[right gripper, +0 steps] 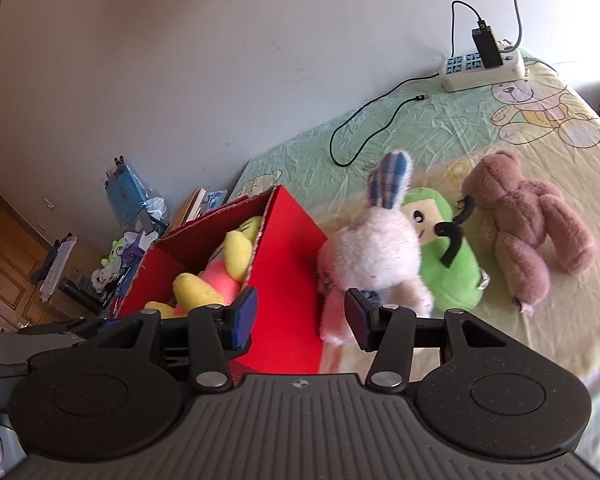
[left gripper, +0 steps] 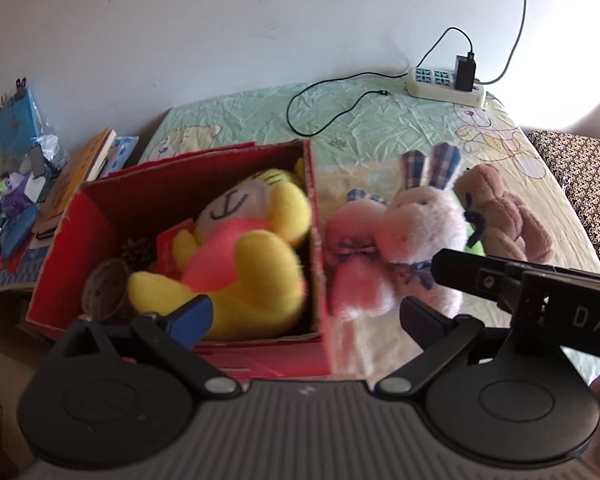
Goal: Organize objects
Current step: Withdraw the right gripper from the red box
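Lying in red box (left gripper: 100,216): yellow plush (left gripper: 252,256), clock (left gripper: 104,288); both tongs (left gripper: 304,316) (right gripper: 298,316) apart, empty.

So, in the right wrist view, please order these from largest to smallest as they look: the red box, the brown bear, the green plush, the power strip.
1. red box
2. brown bear
3. green plush, partly hidden behind the rabbit, so its rank against the bear is unsure
4. power strip, farthest from the camera

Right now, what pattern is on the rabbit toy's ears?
Blue, brown and white plaid on the rabbit toy's ears; the left wrist view shows both ears best.
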